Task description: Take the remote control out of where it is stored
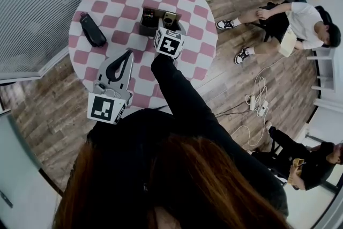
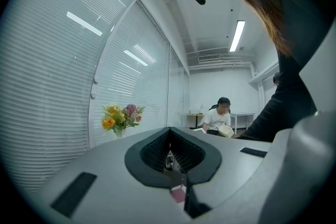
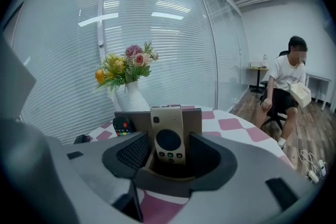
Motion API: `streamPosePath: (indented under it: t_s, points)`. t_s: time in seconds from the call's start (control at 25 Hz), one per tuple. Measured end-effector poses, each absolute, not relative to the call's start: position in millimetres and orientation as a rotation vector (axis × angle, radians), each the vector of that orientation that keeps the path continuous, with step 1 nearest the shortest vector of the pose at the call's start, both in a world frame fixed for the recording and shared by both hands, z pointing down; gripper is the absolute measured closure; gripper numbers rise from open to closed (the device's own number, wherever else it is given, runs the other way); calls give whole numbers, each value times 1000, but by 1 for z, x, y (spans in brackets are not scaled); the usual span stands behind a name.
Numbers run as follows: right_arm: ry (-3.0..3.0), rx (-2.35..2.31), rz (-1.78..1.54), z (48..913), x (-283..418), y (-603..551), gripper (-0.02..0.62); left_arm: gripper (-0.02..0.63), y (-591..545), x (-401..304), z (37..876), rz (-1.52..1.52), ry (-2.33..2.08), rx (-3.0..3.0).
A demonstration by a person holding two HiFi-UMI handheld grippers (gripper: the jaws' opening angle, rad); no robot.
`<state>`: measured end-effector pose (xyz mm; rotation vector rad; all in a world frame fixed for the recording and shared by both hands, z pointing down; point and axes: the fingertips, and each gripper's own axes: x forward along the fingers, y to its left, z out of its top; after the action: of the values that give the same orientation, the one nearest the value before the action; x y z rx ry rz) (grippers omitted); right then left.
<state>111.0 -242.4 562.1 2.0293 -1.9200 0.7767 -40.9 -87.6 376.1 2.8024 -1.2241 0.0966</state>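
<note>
The person wears a black long sleeve [image 1: 179,94] and has long reddish-brown hair [image 1: 182,185]. The left gripper [image 1: 128,53] and right gripper [image 3: 168,152] are pale grey with black ribbed jaws, each carrying a white cube [image 1: 105,108] with black square markers.

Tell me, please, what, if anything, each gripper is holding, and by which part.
Nothing is held. The right gripper stands open around the remote control; the left gripper is shut, empty.

Office: blind-covered glass partitions [image 3: 157,34], strip light [image 2: 237,35]
</note>
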Motion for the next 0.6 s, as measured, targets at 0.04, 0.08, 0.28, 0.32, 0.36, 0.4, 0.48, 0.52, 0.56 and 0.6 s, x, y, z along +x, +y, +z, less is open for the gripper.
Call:
streamPosePath:
  t_s: [0.04,0.08,0.28,0.32,0.36,0.4,0.48,0.52,0.56,0.6]
  points:
    - [-1912,2045,781,562,112,-243,362,597,-88,-42,376,97,-1229,2799]
    - [-1905,2060,780,562,113,-243,362,597,-89,-43,376,97,-1234,2797]
    - [-1884,2075,775,562,115,-244,365,597,-90,-49,377,98,-1252,2785]
    - [-1884,2074,775,562,115,-244,371,597,-90,-50,377,99,-1255,2783]
    - [-1884,2071,773,562,115,-244,394,597,-90,-51,378,100,-1258,2780]
    - [-1886,2067,769,562,114,-244,396,597,-90,-51,378,99,-1260,2778]
    - [-1894,2056,759,562,114,-244,399,597,-90,-52,379,98,-1263,2775]
    - [-1898,2052,757,562,114,-244,402,597,-90,-52,379,97,-1262,2775]
    - [-1902,2051,757,562,115,-243,403,597,-91,-52,379,96,-1261,2775]
    - [-1906,2052,758,562,115,-243,403,597,-91,-52,379,94,-1259,2776]
